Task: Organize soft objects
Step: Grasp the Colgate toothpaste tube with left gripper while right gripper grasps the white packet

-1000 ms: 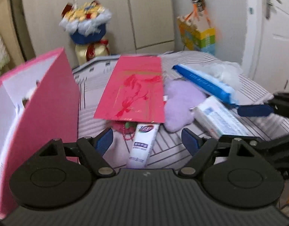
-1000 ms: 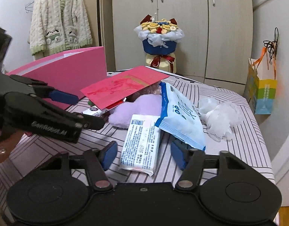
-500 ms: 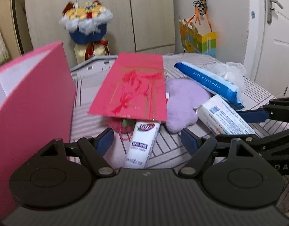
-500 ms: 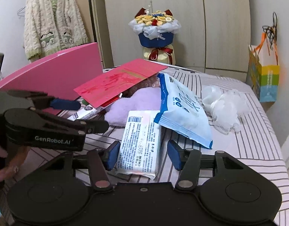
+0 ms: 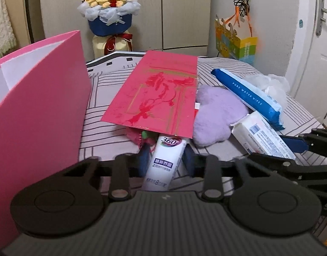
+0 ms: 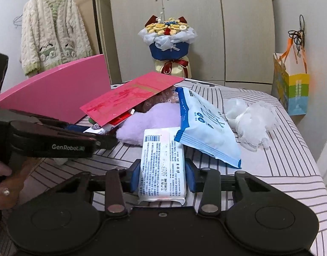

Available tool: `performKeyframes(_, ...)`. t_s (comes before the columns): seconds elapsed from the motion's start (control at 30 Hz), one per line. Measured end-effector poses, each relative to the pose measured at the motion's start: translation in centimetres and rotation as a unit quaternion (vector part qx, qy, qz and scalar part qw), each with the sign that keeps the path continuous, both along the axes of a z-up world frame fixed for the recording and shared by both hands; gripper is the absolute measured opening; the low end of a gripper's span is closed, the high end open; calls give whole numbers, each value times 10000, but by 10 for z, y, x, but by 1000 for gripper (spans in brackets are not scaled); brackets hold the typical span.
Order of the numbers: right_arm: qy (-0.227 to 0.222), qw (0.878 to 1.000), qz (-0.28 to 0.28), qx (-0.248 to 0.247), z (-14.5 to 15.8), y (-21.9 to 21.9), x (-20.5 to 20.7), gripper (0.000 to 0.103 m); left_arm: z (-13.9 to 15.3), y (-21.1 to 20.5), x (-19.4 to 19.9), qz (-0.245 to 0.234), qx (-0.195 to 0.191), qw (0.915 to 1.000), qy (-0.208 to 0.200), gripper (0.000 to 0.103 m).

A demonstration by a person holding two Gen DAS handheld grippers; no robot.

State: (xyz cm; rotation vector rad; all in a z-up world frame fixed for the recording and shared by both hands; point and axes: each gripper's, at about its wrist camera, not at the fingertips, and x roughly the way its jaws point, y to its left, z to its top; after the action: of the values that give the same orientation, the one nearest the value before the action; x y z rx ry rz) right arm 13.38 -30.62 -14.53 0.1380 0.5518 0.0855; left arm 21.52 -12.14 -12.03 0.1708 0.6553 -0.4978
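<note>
My left gripper (image 5: 166, 160) is shut on a white toothpaste tube (image 5: 166, 160) that lies partly under a red envelope (image 5: 157, 93). My right gripper (image 6: 162, 176) is shut on a white tissue pack (image 6: 162, 164) on the striped bed; the pack also shows in the left wrist view (image 5: 263, 136). A lilac plush (image 5: 216, 115) lies between them, also visible in the right wrist view (image 6: 150, 121). A blue wet-wipes pack (image 6: 206, 128) leans on the tissue pack and plush. A white mesh puff (image 6: 251, 123) lies to the right.
A pink open box (image 5: 35, 111) stands at the left on the bed. A red knitted item (image 5: 138, 136) peeks out under the envelope. A flower bouquet (image 6: 167, 42) stands by the wardrobe, a paper bag (image 6: 291, 89) hangs at the right, and the bed edge (image 6: 312, 170) runs along the right.
Both grippers moved forward and closed: the left on the toothpaste tube, the right on the tissue pack. Both were open before.
</note>
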Motion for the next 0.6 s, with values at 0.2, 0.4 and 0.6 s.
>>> performKeyframes(0.2,-108,9998,-147,29,-2,4,-7,45,2,5,-7,76,-124,9997,183,24)
performKeyframes(0.4,-183,9995,-265,-13,-2,11,-17,44,2,8,-27,114,-56,9997,221,24)
performKeyframes(0.6,-269,9993,-255,-39,-2,16,-27,44,4,11,-45,103,17,9997,213,24)
